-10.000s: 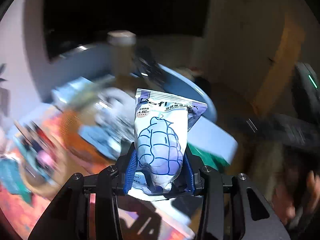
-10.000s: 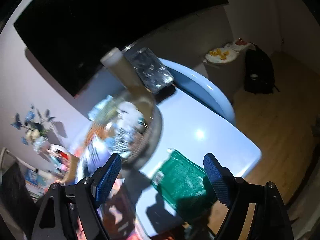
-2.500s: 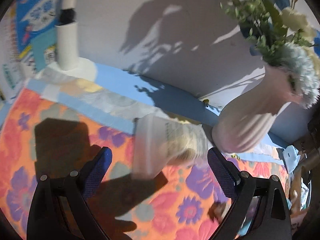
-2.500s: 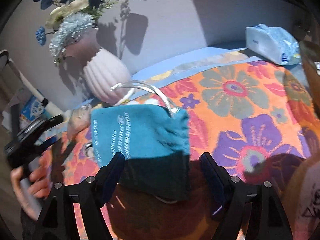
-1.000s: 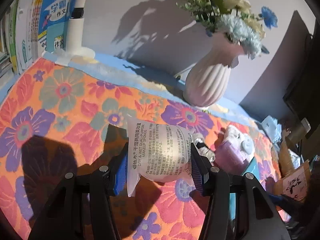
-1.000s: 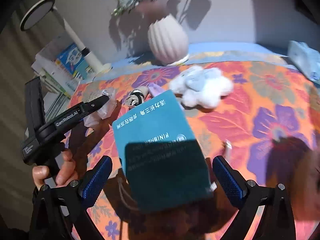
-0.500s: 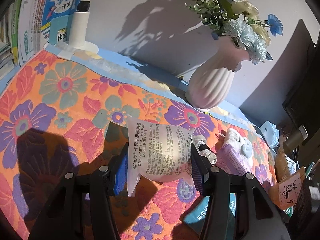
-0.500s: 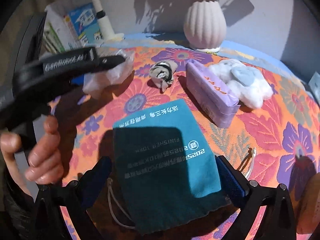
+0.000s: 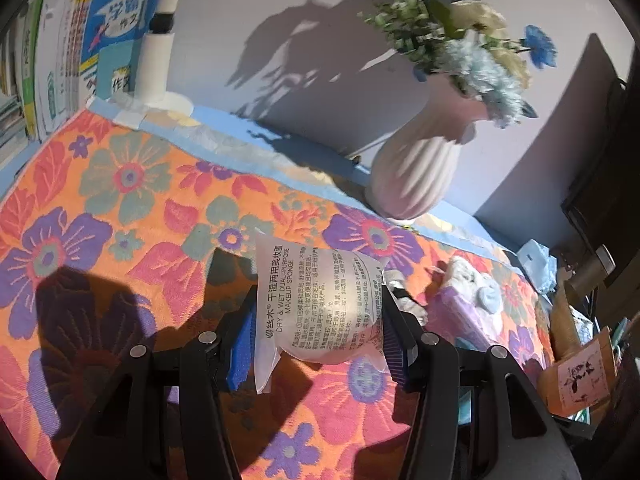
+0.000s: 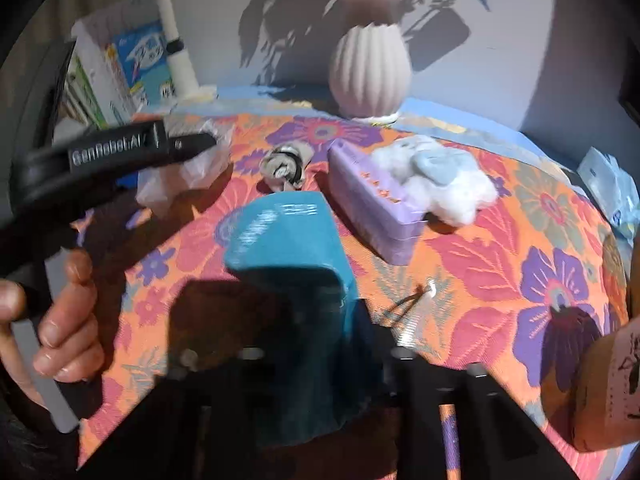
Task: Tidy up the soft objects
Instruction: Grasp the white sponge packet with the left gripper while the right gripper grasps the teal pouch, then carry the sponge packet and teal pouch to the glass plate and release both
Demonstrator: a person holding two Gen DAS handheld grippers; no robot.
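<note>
Left gripper (image 9: 318,334) clamps clear sponge packet (image 9: 320,304) above floral cloth (image 9: 120,208); pink ribbed vase (image 9: 416,168) behind; books (image 9: 80,48) far left.

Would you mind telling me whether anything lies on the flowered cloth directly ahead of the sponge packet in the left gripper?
Nothing visible: the cloth ahead of the sponge packet is bare up to the vase.
</note>
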